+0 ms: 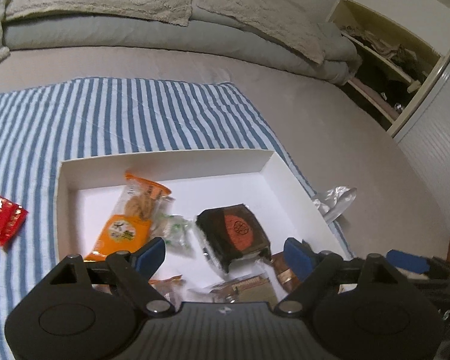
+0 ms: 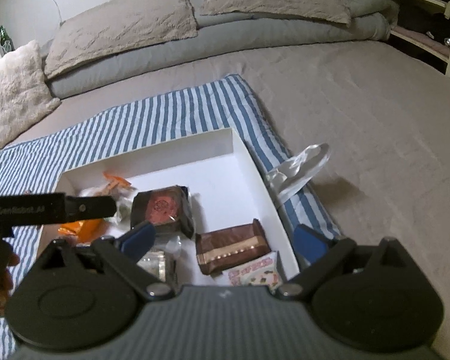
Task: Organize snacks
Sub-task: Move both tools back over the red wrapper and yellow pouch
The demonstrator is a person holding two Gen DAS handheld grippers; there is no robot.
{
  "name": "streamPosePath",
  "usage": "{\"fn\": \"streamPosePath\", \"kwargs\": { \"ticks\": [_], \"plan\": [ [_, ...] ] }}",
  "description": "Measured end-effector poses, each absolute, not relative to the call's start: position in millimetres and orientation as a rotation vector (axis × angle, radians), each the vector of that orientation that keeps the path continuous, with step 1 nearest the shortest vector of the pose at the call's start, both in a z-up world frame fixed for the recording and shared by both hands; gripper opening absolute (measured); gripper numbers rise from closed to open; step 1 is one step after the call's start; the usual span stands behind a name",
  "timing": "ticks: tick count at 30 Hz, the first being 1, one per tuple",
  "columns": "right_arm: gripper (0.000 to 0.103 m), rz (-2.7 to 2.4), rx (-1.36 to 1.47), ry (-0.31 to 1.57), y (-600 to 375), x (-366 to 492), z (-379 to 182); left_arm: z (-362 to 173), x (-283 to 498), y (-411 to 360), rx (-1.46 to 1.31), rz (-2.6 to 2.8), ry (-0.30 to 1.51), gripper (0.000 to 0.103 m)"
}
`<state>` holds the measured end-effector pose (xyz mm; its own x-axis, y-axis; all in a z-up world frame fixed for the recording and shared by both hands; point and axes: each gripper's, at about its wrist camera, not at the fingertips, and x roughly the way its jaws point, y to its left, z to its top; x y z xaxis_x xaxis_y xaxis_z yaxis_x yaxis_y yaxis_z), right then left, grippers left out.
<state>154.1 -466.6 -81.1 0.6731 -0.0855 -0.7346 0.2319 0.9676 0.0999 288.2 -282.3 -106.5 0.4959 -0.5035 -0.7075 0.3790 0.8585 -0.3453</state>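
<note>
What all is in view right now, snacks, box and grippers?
shallow white cardboard box: 1, white, on striped cloth
orange cracker packet: 1, orange, box left
dark square packet with red seal: 1, black-red, box middle
brown foil bar: 1, brown, box right
red snack packet: 1, red, on cloth outside box
blue-white striped cloth: 1, on bed
clear plastic wrapper: 1, right of box
left gripper: 1, black-blue, open
right gripper: 1, open

On the bed, a shallow white cardboard tray [image 1: 165, 162] lies on a blue-and-white striped cloth [image 1: 105, 114], a red snack packet [image 1: 1, 216] at its nine o'clock, crumpled clear plastic [image 1: 336, 201] at three.
</note>
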Motion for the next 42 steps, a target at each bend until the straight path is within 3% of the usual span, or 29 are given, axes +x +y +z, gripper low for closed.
{"fn": "streamPosePath", "kwargs": {
  "ticks": [9,42],
  "plan": [
    [0.102,-0.224,0.182,0.811,-459,143,-70,-93,272,-266,-0.074,-0.513,0.876,0.103],
    [0.103,-0.112,0.137,0.781,-351,183,-60,-74,274,-120,-0.03,-0.297,0.834,0.103]
  ]
}}
